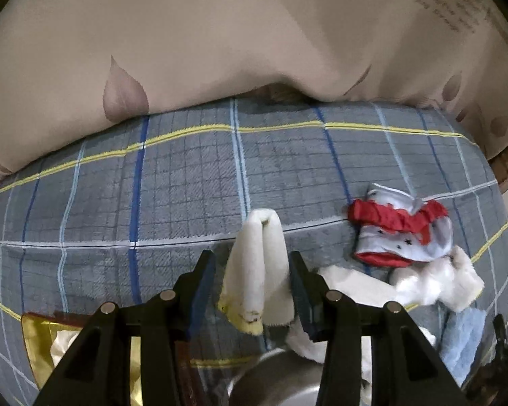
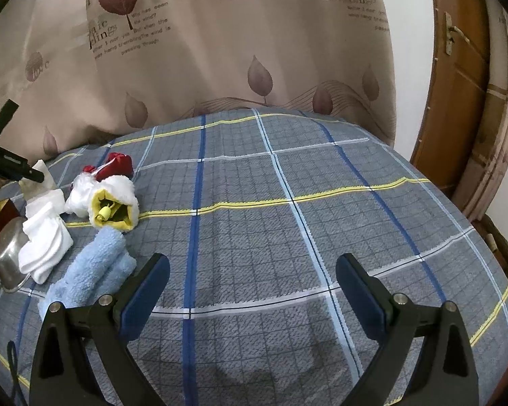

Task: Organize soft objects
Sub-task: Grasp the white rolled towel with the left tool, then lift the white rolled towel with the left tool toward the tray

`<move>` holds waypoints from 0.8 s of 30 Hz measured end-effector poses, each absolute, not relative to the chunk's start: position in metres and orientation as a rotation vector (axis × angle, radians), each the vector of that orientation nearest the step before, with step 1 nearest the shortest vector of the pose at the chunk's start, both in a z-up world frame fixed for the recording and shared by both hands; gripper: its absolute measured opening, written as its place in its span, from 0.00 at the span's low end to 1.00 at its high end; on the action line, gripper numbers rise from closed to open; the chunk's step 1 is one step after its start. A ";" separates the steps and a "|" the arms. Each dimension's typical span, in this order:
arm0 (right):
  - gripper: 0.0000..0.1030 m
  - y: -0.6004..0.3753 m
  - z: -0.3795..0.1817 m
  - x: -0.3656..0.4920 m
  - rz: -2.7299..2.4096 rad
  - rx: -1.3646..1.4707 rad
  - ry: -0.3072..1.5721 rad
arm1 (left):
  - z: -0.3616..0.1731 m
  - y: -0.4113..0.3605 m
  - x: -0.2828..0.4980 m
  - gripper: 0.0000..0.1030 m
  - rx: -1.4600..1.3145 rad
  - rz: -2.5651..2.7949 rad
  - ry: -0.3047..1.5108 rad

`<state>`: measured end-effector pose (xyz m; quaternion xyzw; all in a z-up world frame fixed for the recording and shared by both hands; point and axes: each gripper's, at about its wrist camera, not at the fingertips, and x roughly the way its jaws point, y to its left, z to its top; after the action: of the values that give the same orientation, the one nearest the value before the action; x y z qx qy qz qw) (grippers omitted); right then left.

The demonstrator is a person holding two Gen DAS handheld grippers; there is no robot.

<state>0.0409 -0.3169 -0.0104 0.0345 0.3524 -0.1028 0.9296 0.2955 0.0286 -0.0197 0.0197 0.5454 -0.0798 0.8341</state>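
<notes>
My left gripper (image 1: 252,264) is shut on a folded white sock with a yellow cuff (image 1: 257,270), held above the plaid bedspread (image 1: 186,182). To its right lie a red and pale blue sock (image 1: 403,226), a white fluffy sock (image 1: 437,280) and a light blue towel (image 1: 464,338). My right gripper (image 2: 252,270) is open and empty over the bedspread (image 2: 288,220). In the right wrist view the pile is at the left: the white sock with yellow lining (image 2: 113,203), the red sock (image 2: 117,165), white socks (image 2: 45,233) and the blue towel (image 2: 88,270).
A steel bowl (image 1: 281,375) (image 2: 8,257) and a gold-lined box (image 1: 50,338) sit at the near left. A beige leaf-print curtain (image 2: 220,50) hangs behind the bed. A wooden door (image 2: 457,84) stands at the right.
</notes>
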 end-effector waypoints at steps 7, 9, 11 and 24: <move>0.95 -0.318 -0.011 0.043 -0.215 0.087 0.731 | -0.044 0.041 0.312 0.19 0.008 -0.145 1.187; 0.95 -0.318 -0.012 0.043 -0.217 0.085 0.736 | -0.039 0.044 0.311 0.18 0.001 -0.119 1.161; 0.95 -0.317 -0.012 0.043 -0.218 0.083 0.735 | -0.033 0.047 0.306 0.18 -0.005 -0.095 1.139; 0.95 -0.317 -0.011 0.043 -0.227 0.076 0.737 | 0.022 0.066 0.228 0.19 -0.076 -0.052 1.007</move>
<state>0.0430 -0.3166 -0.0113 0.0368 0.3594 -0.1108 0.9258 0.2283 0.0657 0.0220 -0.0366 0.4824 -0.0247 0.8749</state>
